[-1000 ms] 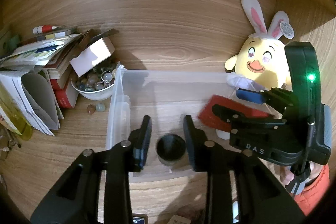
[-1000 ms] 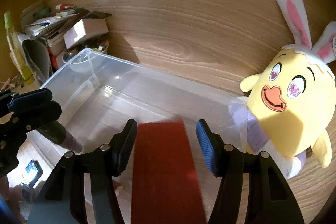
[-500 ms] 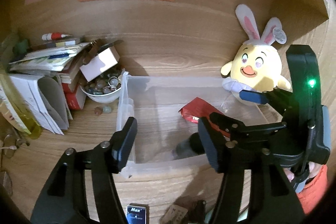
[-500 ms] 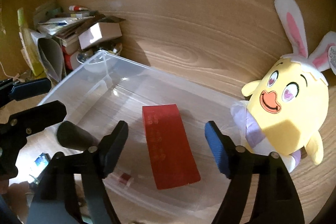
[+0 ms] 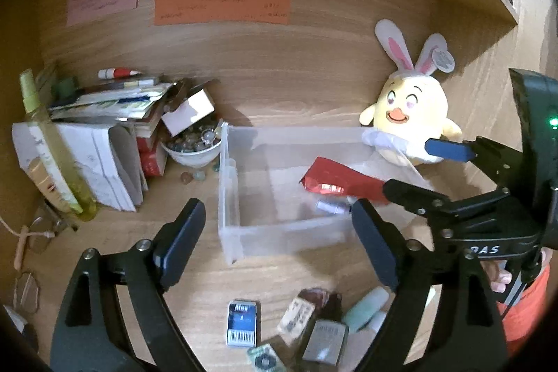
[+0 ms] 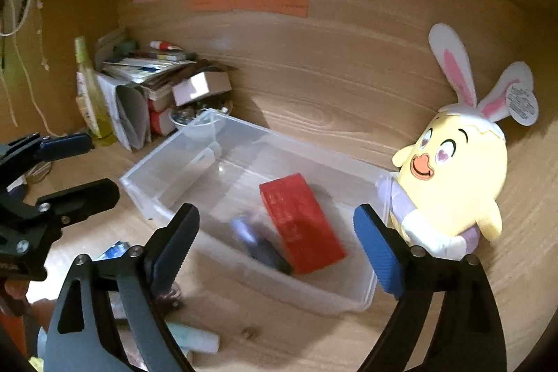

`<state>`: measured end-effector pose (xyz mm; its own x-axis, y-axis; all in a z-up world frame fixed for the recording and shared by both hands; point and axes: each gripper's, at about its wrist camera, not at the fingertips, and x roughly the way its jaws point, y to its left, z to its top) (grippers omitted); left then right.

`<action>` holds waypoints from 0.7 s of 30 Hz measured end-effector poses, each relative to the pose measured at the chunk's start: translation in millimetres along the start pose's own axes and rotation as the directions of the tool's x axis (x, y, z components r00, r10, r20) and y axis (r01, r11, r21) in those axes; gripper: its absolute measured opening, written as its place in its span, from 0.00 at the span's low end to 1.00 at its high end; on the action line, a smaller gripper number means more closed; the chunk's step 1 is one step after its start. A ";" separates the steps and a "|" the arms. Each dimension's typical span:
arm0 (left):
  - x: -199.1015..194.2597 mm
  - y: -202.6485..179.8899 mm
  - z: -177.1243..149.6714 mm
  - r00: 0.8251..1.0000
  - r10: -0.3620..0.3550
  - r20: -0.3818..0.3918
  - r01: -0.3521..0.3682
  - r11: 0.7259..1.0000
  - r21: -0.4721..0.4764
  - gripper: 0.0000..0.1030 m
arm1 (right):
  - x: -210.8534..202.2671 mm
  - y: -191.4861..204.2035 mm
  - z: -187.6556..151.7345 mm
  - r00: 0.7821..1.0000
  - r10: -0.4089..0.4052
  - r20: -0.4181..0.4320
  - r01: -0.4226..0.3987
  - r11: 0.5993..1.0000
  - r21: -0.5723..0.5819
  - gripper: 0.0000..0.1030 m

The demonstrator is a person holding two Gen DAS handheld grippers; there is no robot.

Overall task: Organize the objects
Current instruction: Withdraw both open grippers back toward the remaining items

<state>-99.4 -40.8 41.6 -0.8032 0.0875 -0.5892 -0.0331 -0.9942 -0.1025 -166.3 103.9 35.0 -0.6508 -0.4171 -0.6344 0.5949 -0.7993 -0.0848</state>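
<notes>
Wooden desk (image 5: 279,271) and wooden back wall are seen in both views, with pink, green and orange notes (image 5: 221,4) stuck high on the wall. A clear bin (image 5: 230,197) is set on the desk near the wall. Inside it a red packet (image 6: 301,222) is seen lying flat, and just beside it, on its left in the right wrist view, a dark bottle (image 6: 259,241) is seen lying on its side, blurred. A yellow plush (image 6: 453,173) with rabbit ears is propped against the wall, touching the bin's right end. At the bin's left end a bowl (image 5: 191,153) of pebbles is placed, with a small white box (image 5: 188,114) leaning over it and a stack of books and papers (image 5: 101,142) beside that. A tall yellow bottle (image 5: 52,145) is stood at the far left.

The left gripper (image 5: 279,232) is held over the desk in front of the bin, its jaws spread wide with nothing between them. The right gripper (image 6: 277,232) is held above the bin's near wall, its jaws likewise spread wide and empty; its blue pads (image 6: 378,250) are visible. On the desk near the bin's front, a cluster of small items is seen: a blue and white box (image 5: 242,323), a silver lighter (image 5: 326,342) and a pale green tube (image 5: 364,309).
</notes>
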 end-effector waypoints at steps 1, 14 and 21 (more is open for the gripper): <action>-2.1 0.8 -2.5 1.000 -0.001 -0.004 0.001 1.000 -0.002 0.84 | -3.6 1.2 -2.5 1.000 0.005 0.005 -0.005 1.000 0.001 0.87; -18.5 5.6 -48.9 0.998 0.016 -0.068 -0.017 1.000 -0.018 0.84 | -31.0 11.3 -54.7 0.998 0.055 0.010 -0.055 0.998 0.013 0.87; -27.6 -1.1 -68.5 0.997 0.025 -0.073 -0.025 1.000 -0.002 0.84 | -29.5 10.5 -88.2 0.995 0.088 -0.040 -0.086 0.995 0.057 0.87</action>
<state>-36.5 -37.8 3.0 -0.7586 0.0673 -0.6481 -0.0117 -0.9959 -0.0898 -99.2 146.0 -14.9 -0.5763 -0.4686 -0.6696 0.6208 -0.7839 0.0142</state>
